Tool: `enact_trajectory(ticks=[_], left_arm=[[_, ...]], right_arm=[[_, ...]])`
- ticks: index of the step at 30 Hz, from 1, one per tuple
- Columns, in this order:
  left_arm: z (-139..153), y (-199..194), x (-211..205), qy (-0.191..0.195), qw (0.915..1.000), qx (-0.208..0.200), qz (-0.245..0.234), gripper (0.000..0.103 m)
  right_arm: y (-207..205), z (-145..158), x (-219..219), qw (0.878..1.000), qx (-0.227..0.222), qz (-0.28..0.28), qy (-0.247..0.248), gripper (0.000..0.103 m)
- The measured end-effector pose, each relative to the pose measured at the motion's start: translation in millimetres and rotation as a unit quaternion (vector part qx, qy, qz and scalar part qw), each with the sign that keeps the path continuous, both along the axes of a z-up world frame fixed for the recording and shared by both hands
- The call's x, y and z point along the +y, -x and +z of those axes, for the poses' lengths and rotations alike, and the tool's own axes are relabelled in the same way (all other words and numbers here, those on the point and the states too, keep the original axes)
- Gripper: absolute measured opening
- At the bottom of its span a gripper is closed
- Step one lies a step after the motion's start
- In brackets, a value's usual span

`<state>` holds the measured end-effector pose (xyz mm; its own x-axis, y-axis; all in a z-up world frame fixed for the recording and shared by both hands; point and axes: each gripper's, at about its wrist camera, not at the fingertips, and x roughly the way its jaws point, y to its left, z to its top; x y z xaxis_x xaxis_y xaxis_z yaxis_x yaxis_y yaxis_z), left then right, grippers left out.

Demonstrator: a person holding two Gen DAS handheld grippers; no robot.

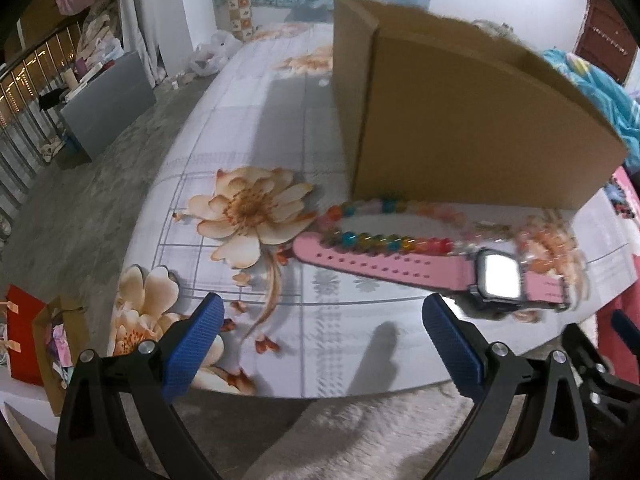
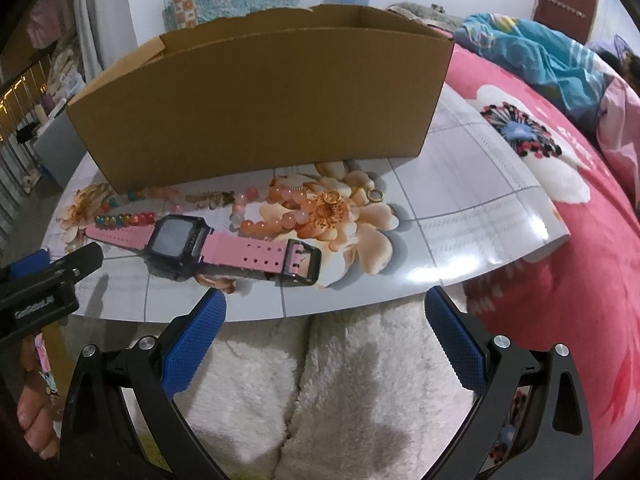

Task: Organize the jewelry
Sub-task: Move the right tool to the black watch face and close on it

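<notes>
Right gripper (image 2: pixel 325 344) hangs with its blue-padded jaws spread wide and empty, just off the near edge of the flowered bench (image 2: pixel 480 216), and the left gripper (image 1: pixel 322 346) is likewise wide and empty. Between them and the open cardboard box (image 2: pixel 256 112) lies the jewelry. The pink-strapped digital watch (image 2: pixel 180 240) lies flat on the near side of the box, strap stretched out, its long axis running roughly parallel to the box's front wall. In the right wrist view the watch sits ahead and a little left of the jaws, buckle end nearer them. In the left wrist view it lies ahead and to the right, its case close by the right-hand pad, so the left gripper looks the nearer of the two.

Behind the watch, closer to the box, lie a multicoloured bead bracelet (image 2: pixel 124 220), a peach bead bracelet (image 2: pixel 276 212) and two small gold rings (image 2: pixel 374 195). The rings nearly vanish against the printed flowers. The box floor is hidden by its front wall, so what it holds cannot be told. Motion blur smears the watch face in the left wrist view.
</notes>
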<state>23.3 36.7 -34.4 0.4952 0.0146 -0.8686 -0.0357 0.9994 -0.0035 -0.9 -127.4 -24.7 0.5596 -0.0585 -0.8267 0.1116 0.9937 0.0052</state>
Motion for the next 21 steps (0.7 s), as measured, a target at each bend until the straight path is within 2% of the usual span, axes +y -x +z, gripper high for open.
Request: enact_trajectory(ticks=[7, 18, 21], left_arm=[[-12, -13, 2, -0.026, 0.9995, 0.007, -0.015, 0.097], [-15, -24, 5, -0.008, 0.9997, -0.001, -0.024, 0.099], [-15, -28, 5, -0.009, 0.9996, 0.004, -0.025, 0.099]], right_arm=[[1, -5, -3, 1.000, 0.001, -0.003, -0.005, 0.095], [-3, -9, -18, 1.000, -0.011, -0.013, -0.010, 0.095], [-1, -5, -22, 0.999, -0.028, -0.007, -0.017, 0.095]])
